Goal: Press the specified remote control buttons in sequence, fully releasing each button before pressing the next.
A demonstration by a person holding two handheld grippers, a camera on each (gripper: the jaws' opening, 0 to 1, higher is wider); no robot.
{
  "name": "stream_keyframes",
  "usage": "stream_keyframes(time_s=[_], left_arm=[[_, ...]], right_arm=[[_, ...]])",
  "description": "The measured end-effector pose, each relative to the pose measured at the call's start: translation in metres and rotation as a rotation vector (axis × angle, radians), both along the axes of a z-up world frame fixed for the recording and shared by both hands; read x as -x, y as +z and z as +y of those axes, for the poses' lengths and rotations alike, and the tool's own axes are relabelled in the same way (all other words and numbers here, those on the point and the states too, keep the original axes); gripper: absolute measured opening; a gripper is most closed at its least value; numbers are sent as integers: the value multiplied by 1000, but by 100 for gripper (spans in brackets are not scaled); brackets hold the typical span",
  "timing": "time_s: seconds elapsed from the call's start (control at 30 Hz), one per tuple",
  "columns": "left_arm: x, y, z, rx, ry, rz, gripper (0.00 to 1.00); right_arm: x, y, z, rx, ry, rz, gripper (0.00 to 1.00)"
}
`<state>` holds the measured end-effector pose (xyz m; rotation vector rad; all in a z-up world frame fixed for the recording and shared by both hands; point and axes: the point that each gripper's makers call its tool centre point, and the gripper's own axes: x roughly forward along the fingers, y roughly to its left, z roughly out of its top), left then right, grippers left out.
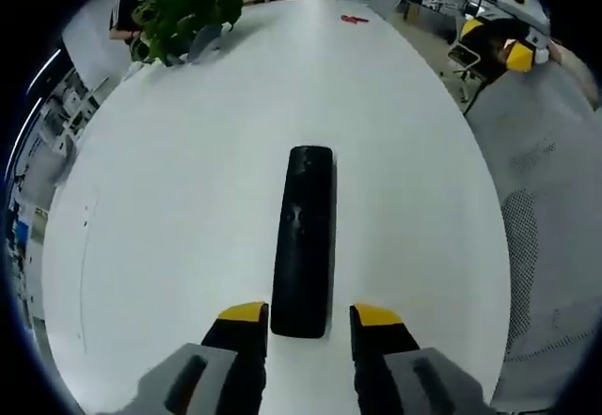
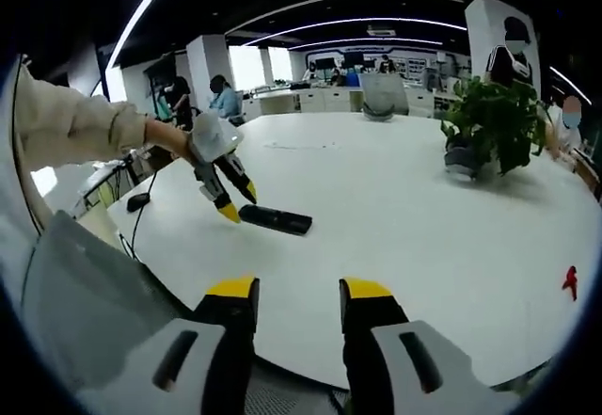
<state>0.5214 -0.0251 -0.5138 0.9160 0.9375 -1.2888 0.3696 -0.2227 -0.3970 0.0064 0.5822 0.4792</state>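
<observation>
The person is wearing a cream long sleeve [image 2: 71, 123]. Both grippers, left gripper [image 1: 308, 316] and right gripper [image 2: 297, 290], are showing grey bodies with black, yellow-tipped jaws.

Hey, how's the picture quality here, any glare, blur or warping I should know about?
Left gripper view: the black remote is sharp but its buttons barely read against the dark body; the white table is bright and bows from fisheye. Right gripper view: ceiling light strips curve, the remote is small, and edges smear.

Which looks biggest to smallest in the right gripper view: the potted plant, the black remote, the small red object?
1. Leafy green potted plant
2. Long black remote control, beside the left gripper
3. Small red object, near the fisheye edge, so its size is uncertain.
</observation>
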Motion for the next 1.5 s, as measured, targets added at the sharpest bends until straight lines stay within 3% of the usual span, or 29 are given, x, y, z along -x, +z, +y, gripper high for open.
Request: stream_keyframes(time_s=[0.53, 0.67, 0.93, 1.03, 1.13, 1.3, 1.5], left_arm=[[1, -7, -8, -12, -10, 19, 31], [-2, -7, -7, -20, -17, 1, 26], [-1, -7, -4, -22, 13, 2, 25], [0, -7, -5, -20, -26, -24, 24], [8, -7, -1, -56, -57, -14, 24], [14, -6, 1, -53, -48, 9, 24], [23, -6, 5, -51, -11, 54, 24]], right_arm=[[0, -2, -2, -8, -9, 6, 33], [0, -1, -1, -19, -8, 6, 33], [1, -2, 0, -18, -3, 13, 32], [1, -2, 0, -17, -1, 16, 32], [3, -2, 3, -23, 11, 19, 32], [3, -3, 0, 24, 12, 9, 35], [2, 0, -1, 3, -2, 2, 34]])
